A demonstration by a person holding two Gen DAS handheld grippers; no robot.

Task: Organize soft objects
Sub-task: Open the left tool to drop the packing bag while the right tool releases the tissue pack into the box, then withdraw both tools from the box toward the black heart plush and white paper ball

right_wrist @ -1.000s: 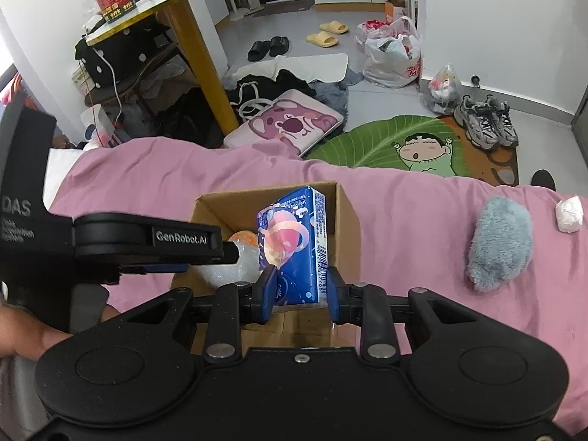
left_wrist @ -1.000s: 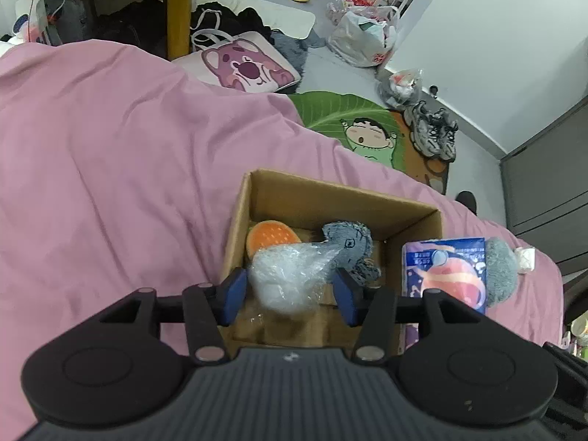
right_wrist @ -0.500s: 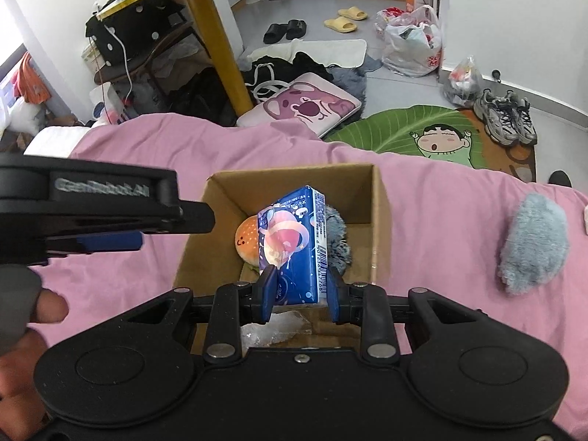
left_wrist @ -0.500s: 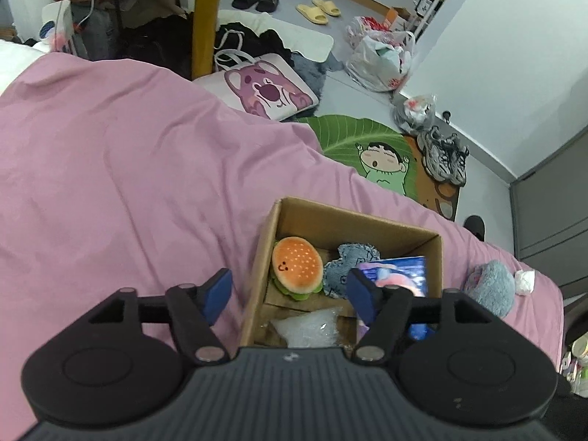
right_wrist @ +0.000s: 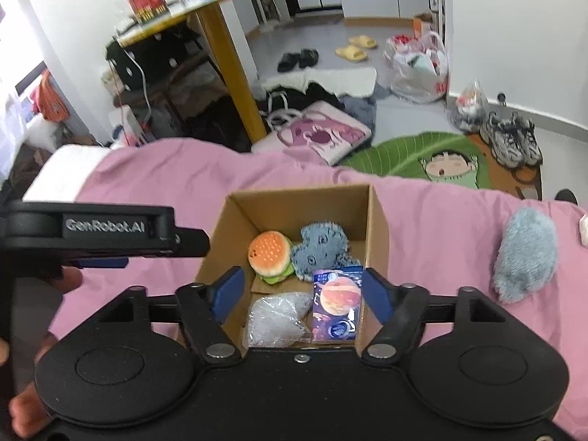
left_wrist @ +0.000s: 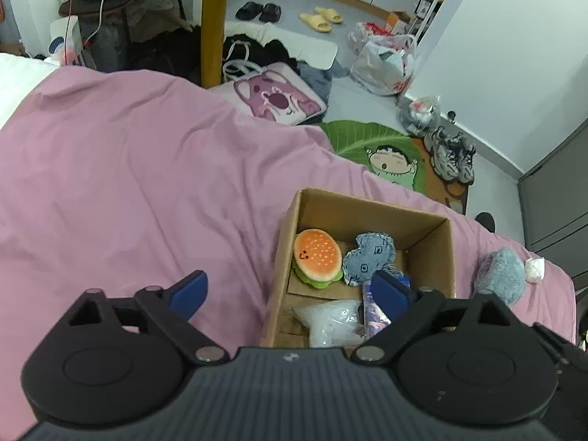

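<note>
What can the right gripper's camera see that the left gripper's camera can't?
Only the right wrist view shows the yellow table top with its red packets and bottles, and the other black gripper from the side. Only the left wrist view shows the small crumpled white tissue. Both show the brown cardboard box, orange burger plush, pink bedsheet and fluffy grey-blue toy.

The bed cover (left_wrist: 147, 191) is pink. The box (right_wrist: 378, 228) is brown. In it, the burger toy (right_wrist: 270, 255) is orange with little dots and a green layer. The fuzzy toy (right_wrist: 323, 250) is blue-grey. The tissue pack (right_wrist: 338, 305) is purple with an orange planet. The bag (right_wrist: 275, 318) is see-through white. The floor mat (right_wrist: 422, 158) is green.
</note>
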